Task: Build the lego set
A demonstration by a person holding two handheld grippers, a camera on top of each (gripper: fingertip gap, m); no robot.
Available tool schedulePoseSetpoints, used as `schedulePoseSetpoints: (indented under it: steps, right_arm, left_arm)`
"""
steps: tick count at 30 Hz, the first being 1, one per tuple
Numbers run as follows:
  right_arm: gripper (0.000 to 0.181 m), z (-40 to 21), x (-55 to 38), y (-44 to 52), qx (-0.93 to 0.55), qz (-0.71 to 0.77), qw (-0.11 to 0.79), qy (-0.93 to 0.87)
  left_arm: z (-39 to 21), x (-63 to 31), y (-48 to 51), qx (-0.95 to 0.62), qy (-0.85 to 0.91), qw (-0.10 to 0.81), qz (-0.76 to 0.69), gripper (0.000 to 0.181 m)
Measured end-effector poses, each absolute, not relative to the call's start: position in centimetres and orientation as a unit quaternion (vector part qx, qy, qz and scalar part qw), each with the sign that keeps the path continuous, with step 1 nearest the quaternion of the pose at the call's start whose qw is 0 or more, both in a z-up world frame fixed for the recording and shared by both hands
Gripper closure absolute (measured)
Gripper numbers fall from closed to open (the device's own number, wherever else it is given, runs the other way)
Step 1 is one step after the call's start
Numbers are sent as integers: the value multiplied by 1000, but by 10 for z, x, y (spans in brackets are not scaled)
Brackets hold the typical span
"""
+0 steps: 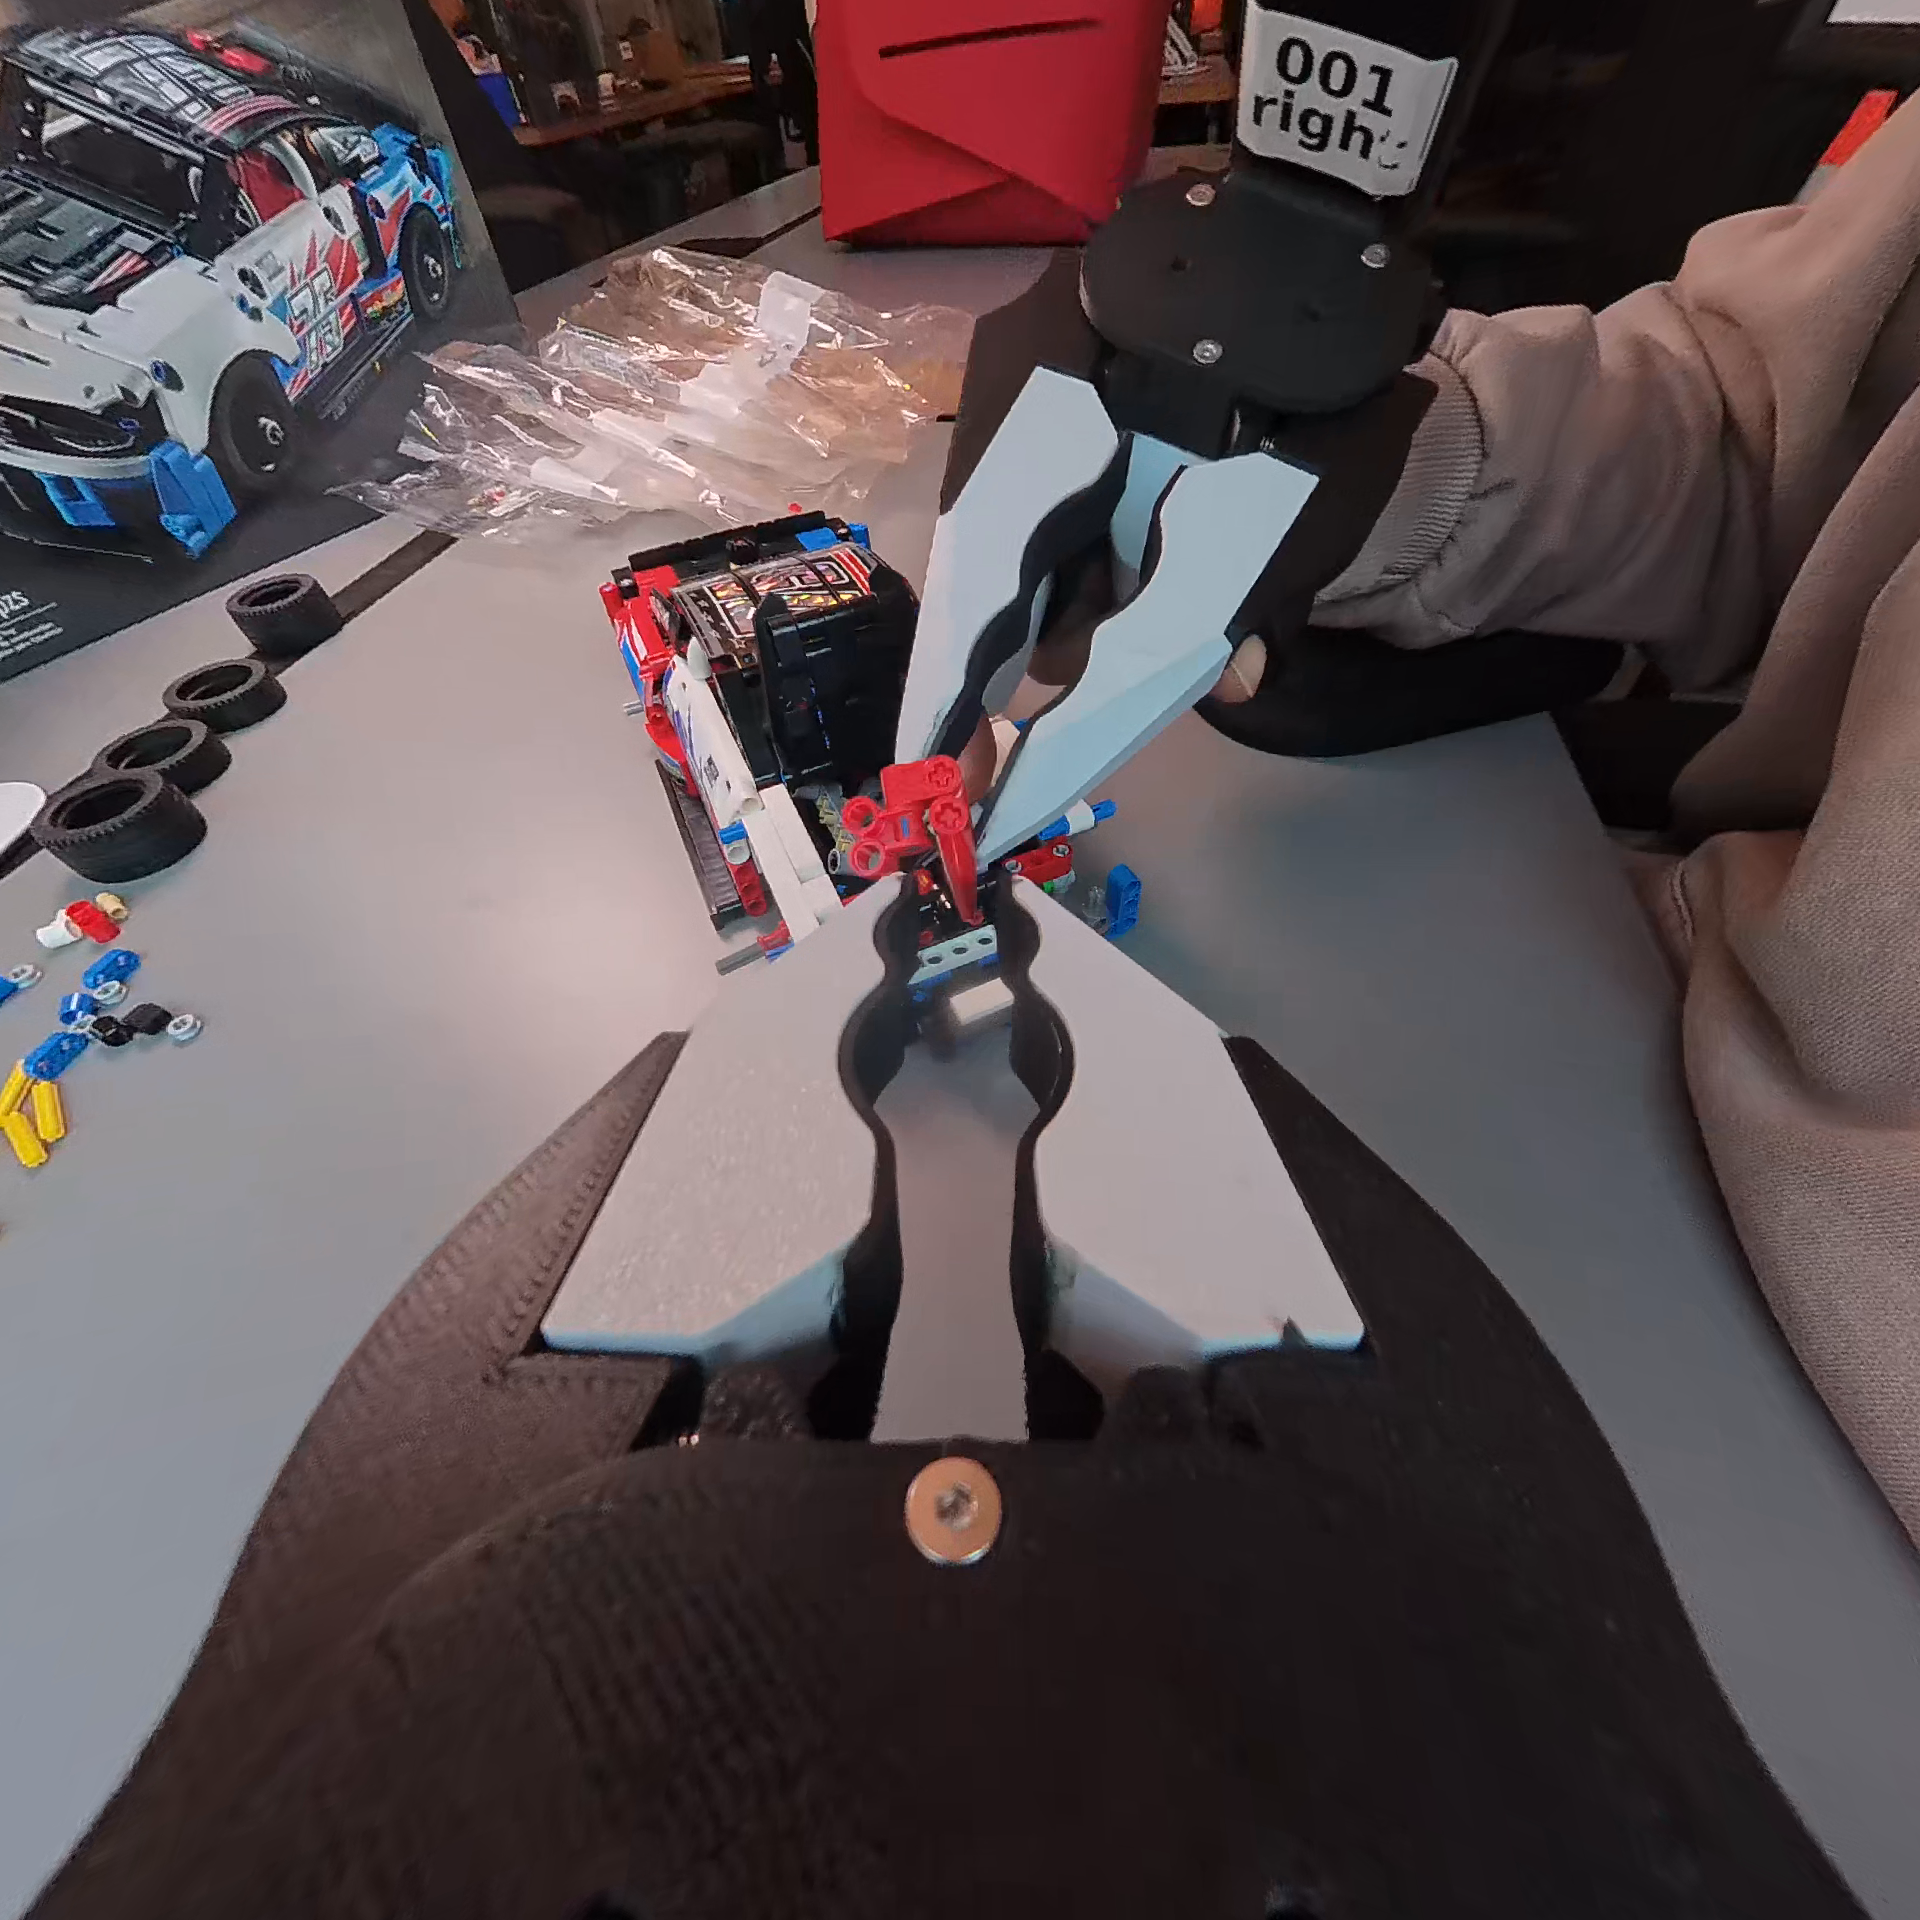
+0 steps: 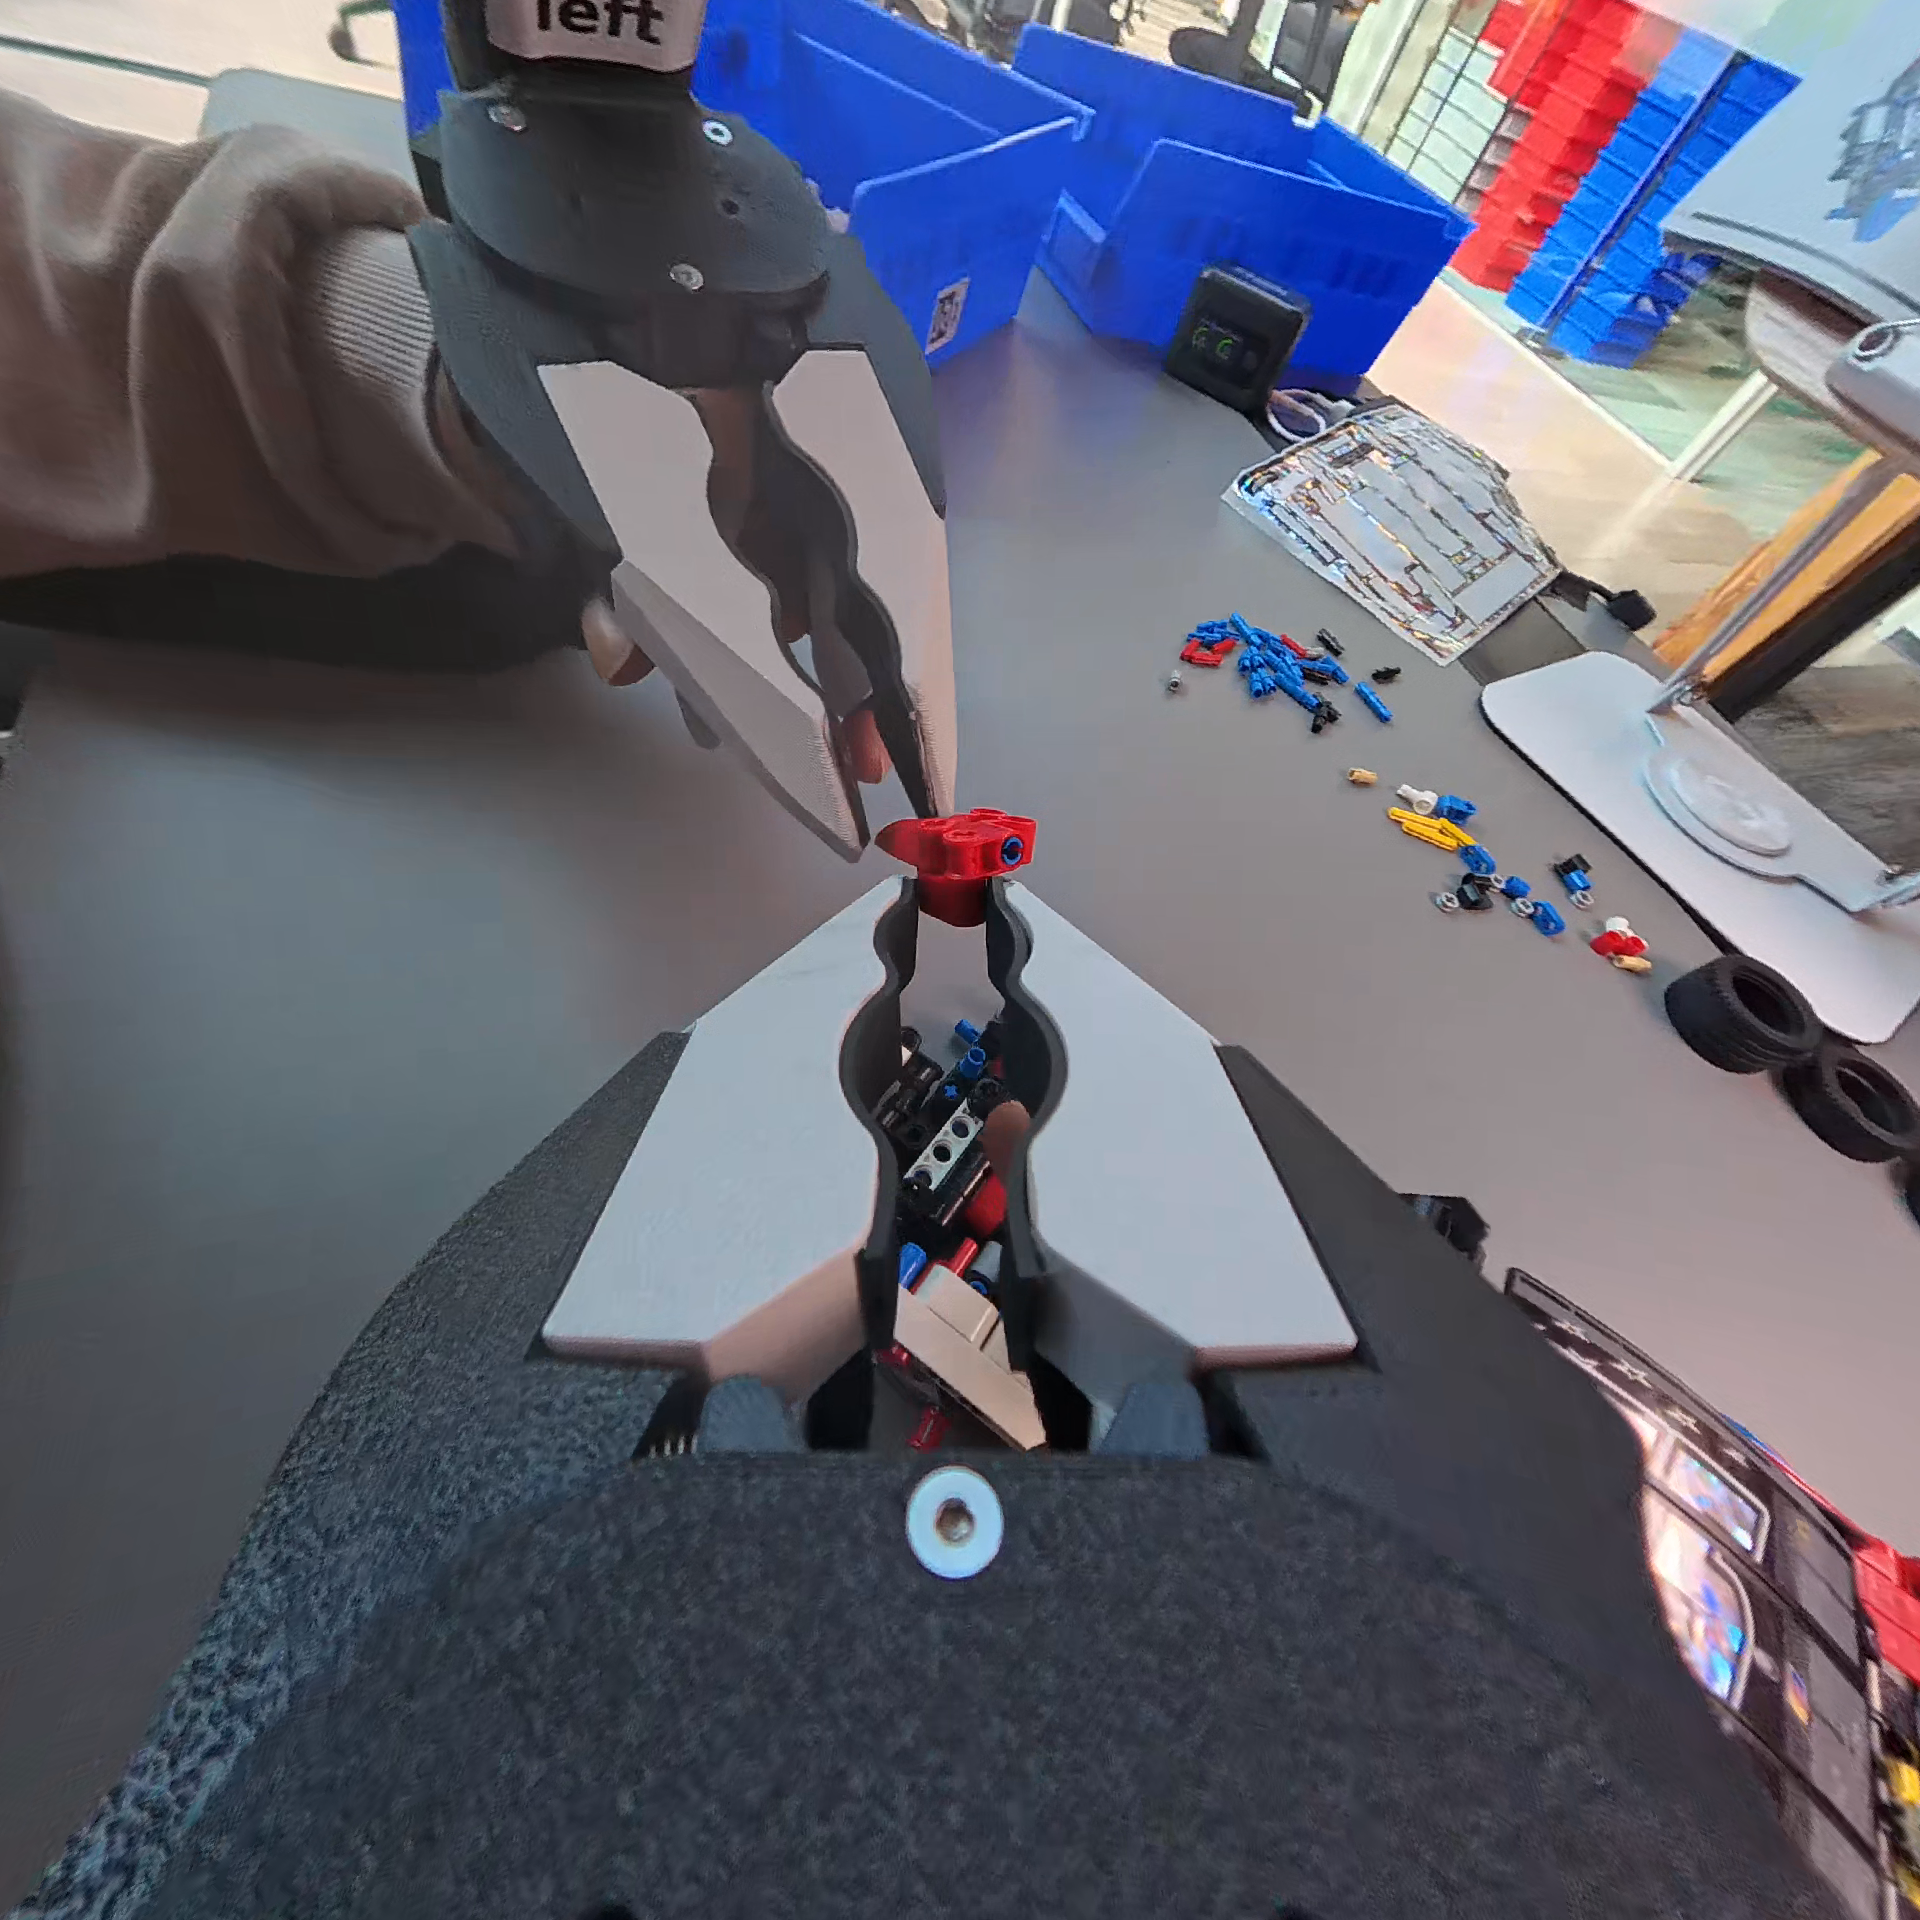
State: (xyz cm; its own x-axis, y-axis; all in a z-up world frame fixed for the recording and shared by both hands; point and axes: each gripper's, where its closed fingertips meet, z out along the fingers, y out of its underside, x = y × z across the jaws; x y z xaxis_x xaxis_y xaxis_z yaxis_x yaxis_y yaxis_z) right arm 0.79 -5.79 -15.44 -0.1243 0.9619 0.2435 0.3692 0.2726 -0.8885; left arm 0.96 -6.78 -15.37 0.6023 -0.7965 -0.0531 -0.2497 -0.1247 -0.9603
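A small red Technic piece hangs just above the front of the partly built race car on the grey table. My left gripper has its tips closed on either side of the piece's curved red stem. My right gripper comes down from the upper right and meets the same piece. In the right wrist view, my right gripper is shut on the red piece. My left gripper pinches its left end. The car shows below through the fingers.
Several black tyres and loose small parts lie to the left. Empty plastic bags, the set's box and a red box stand behind. Blue bins, a sticker sheet and a white stand base are nearby. My two grippers' fingertips are within a few centimetres of each other.
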Motion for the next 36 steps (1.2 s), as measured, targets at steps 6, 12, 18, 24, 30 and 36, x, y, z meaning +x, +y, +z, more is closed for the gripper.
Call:
schedulePoseSetpoints:
  steps: [6,12,18,24,30,36]
  right_arm:
    - [172,-168,5,-59,-543,309,435,-649]
    - [169,-176,25,-72,-528,282,361,-715]
    - [165,-177,27,-68,-495,215,385,-749]
    - [156,-197,19,-58,-466,141,363,-794]
    - [156,-205,9,-52,-498,134,308,-799]
    - [162,-206,6,-44,-570,169,269,-758]
  left_arm:
    - [-163,7,-65,-718,372,533,-249,178]
    - [-192,3,-68,-727,467,449,-230,178]
    - [-202,10,-66,-686,556,386,-266,178]
    - [-209,7,-57,-666,597,345,-286,178]
    - [-212,5,-50,-657,611,343,-278,178]
    - [-216,2,-51,-641,661,320,-223,178]
